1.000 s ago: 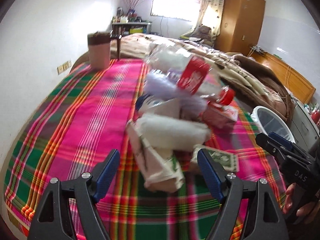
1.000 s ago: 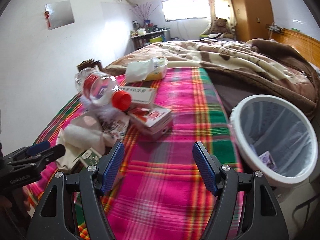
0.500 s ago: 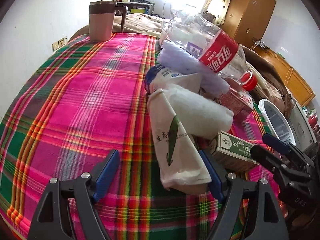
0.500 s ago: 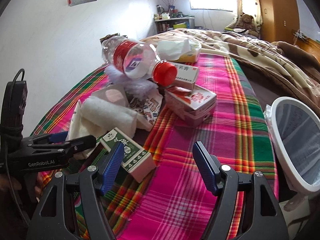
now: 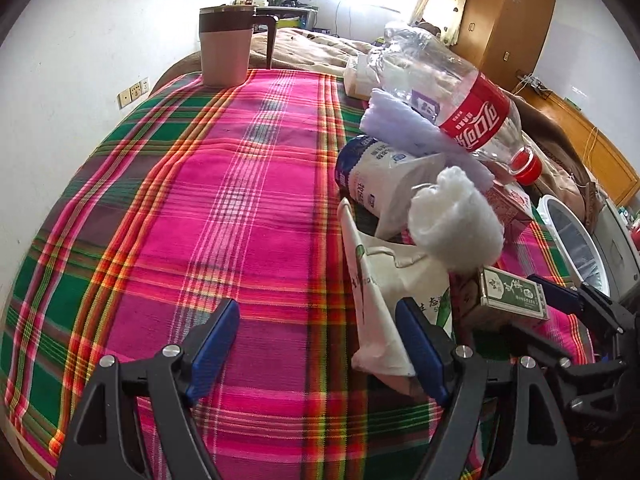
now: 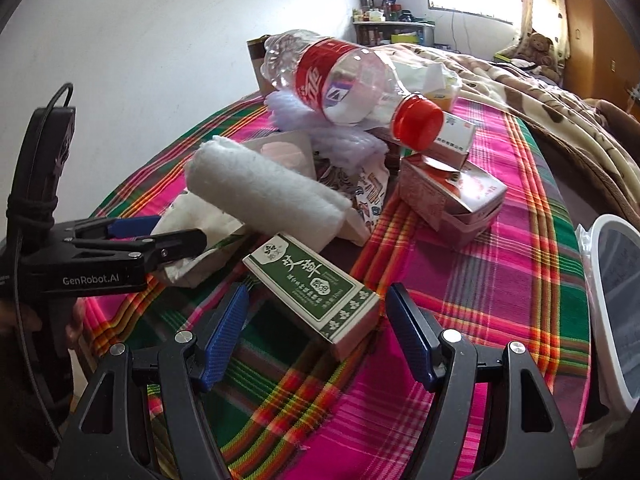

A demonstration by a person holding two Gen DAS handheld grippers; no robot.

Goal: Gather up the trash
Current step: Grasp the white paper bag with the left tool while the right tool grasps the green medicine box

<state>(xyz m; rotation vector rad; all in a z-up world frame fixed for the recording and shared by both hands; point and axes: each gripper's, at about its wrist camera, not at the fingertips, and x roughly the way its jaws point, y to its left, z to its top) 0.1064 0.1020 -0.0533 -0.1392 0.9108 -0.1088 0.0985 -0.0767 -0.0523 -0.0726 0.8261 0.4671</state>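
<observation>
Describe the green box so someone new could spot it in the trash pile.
On the plaid bedspread, find the heap of trash topped by the clear bottle with a red cap. The green box lies at the heap's near edge, just below the white roll. It is the only green-topped carton, flat, with white lettering.

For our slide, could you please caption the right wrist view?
Open right gripper straddling a green box beside piled trash.

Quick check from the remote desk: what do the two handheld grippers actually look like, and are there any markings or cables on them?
Both are matte black plastic frames with silver screw heads and two fingers lined with ribbed blue pads, as on the right gripper. The left gripper carries white "GenRobot.AI" lettering on its side, and a black cable loops up behind it, wound round its upright rear part. No sleeve is visible.
</observation>
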